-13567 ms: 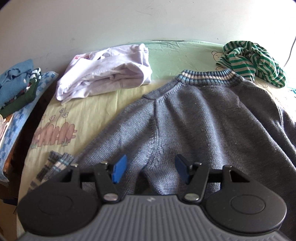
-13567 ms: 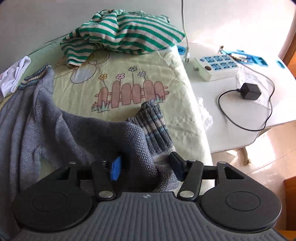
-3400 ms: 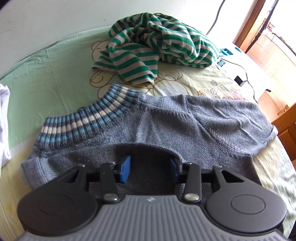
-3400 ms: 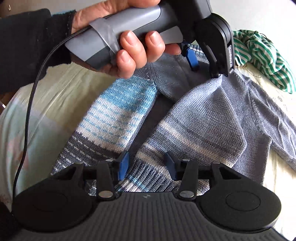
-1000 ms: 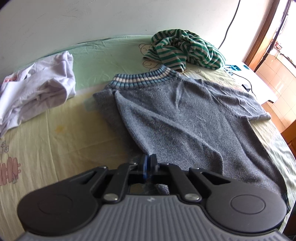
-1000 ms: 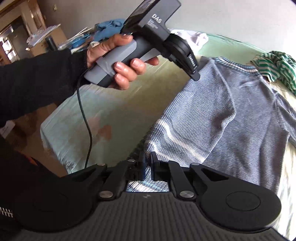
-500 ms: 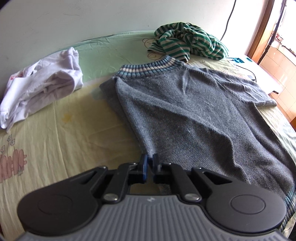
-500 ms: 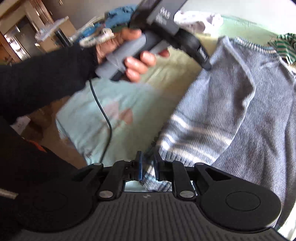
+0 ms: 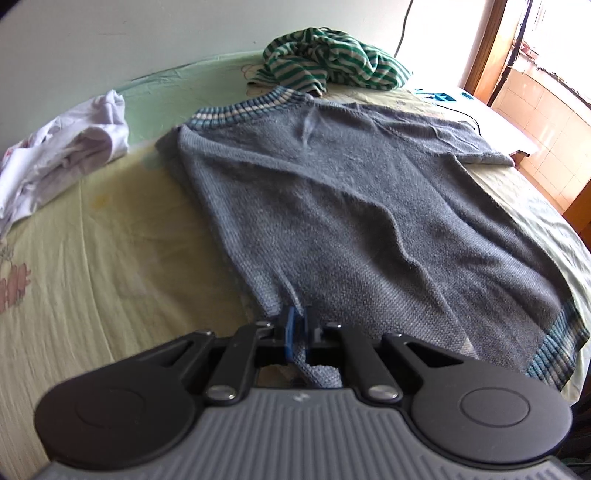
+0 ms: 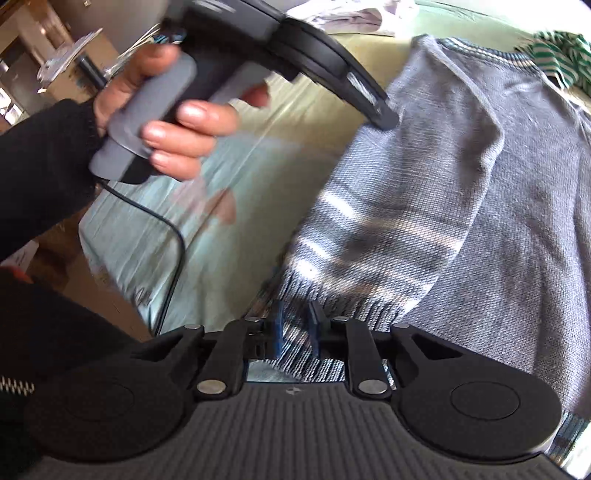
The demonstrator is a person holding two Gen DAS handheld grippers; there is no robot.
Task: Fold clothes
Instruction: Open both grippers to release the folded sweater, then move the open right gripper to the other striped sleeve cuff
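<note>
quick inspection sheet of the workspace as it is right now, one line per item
surface: bed sheet, pale yellow-green with cartoon prints, wrinkled.
job's things: grey knit sweater spread on the sheet, striped collar at the far end, its left edge folded over the body.
clutter: green striped garment bunched beyond the collar; white garment crumpled at the sheet's left.
grippers: left claw shut on the sweater's folded edge; right claw pinching the striped hem, a narrow gap between its pads.
cables: black cord hanging from the left handle; dark cable up the wall.
surroundings: white side table on the right, wooden door frame, tiled floor.
</note>
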